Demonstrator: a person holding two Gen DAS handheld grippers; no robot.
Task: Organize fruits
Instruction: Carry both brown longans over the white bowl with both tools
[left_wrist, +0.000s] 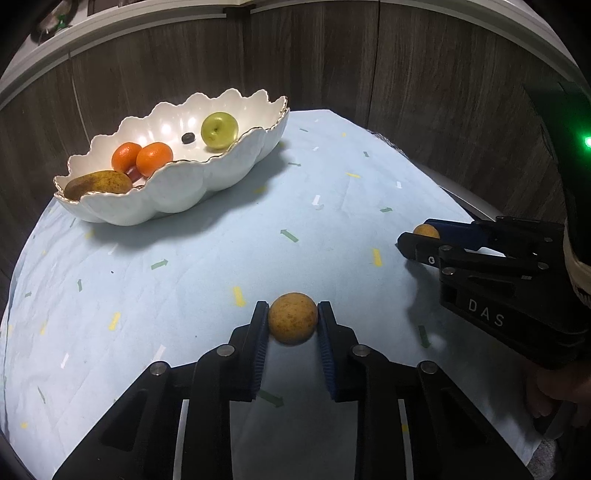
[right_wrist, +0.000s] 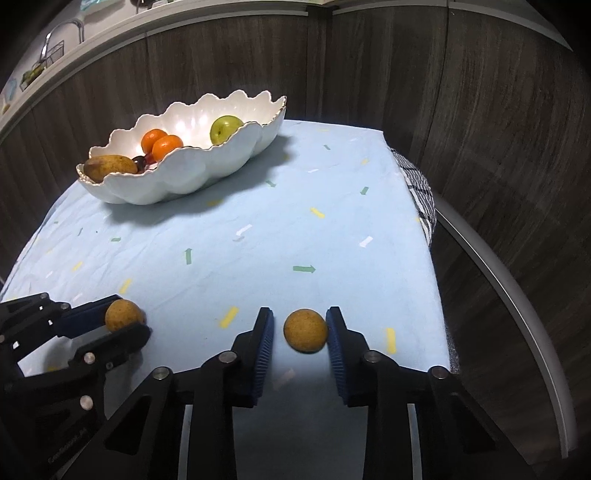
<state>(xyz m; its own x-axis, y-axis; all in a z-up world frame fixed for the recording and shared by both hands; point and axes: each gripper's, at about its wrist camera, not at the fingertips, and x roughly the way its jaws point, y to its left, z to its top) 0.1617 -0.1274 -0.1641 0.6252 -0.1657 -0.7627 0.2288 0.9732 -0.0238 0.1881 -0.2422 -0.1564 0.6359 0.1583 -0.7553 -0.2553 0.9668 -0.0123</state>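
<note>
**Inspector:** State of the left claw (left_wrist: 292, 318)?

**Assistant:** Narrow, both pads touching a round speckled yellow-brown fruit (left_wrist: 292, 319) at the near middle of the bench (left_wrist: 221, 251). The right wrist view shows that same claw (right_wrist: 125, 325) from the side, with the fruit (right_wrist: 123, 315) between its fingers.

**Inspector:** And the right claw (right_wrist: 300, 330)?

**Assistant:** Set around a second round brown fruit (right_wrist: 306, 331). The right pad touches it; a small gap shows on the left side, so the grip is not closed. From the left wrist view that claw (left_wrist: 419, 240) sits at the right, and only the top of its fruit (left_wrist: 426, 230) shows.

**Inspector:** The rest of the fruit?

**Assistant:** In the white scalloped bowl (left_wrist: 177, 192) at the far left of the bench: a green apple (left_wrist: 219, 130) at its right end, two mandarins (left_wrist: 142, 158) touching each other mid-bowl, a brown pear (left_wrist: 99, 184) at the left end, and a small dark fruit (left_wrist: 188, 137) near the apple. A light blue cloth (right_wrist: 295, 229) with arrow marks covers the bench.
</note>
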